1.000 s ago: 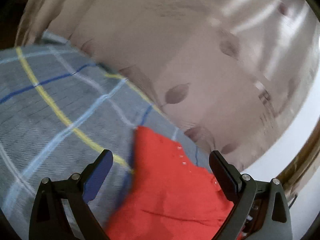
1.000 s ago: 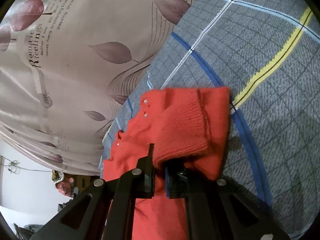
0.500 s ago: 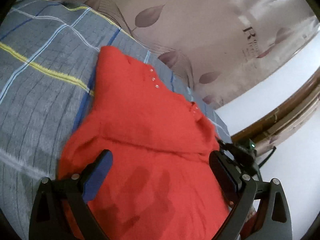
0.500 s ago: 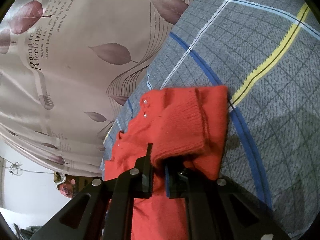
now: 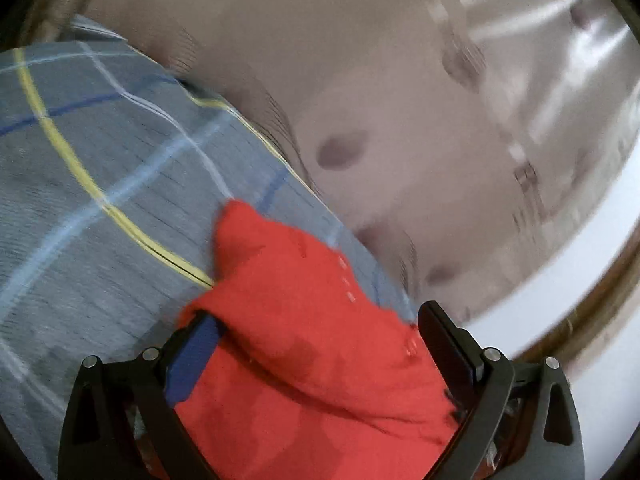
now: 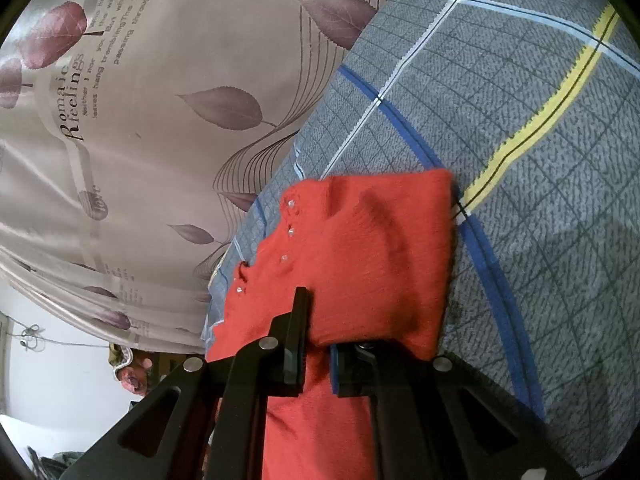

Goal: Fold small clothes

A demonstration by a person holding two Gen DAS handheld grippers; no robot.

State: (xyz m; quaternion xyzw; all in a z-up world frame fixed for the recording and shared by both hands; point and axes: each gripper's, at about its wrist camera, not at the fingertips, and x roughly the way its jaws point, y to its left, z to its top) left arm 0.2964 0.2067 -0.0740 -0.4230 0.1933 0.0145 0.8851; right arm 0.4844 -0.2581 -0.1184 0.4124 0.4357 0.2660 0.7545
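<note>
A small red knit garment (image 6: 360,248) with a row of small clear buttons lies on a grey checked bed cover (image 6: 520,100). My right gripper (image 6: 318,344) is shut on a folded edge of the garment, which drapes over the fingertips. In the left wrist view the garment (image 5: 304,360) fills the space between the wide-open fingers of my left gripper (image 5: 320,340); a fold lies over the left blue pad (image 5: 192,356). The left view is motion-blurred.
A beige curtain (image 6: 180,100) with leaf prints and lettering hangs along the far edge of the bed. The bed cover (image 5: 80,200) has yellow, blue and white stripes. A white wall (image 5: 600,280) and a wooden frame show at the right of the left wrist view.
The left gripper has swung: its view went from the bed cover to the spread garment and back toward the curtain. It stays open. The right gripper holds the same fold, barely moved.
</note>
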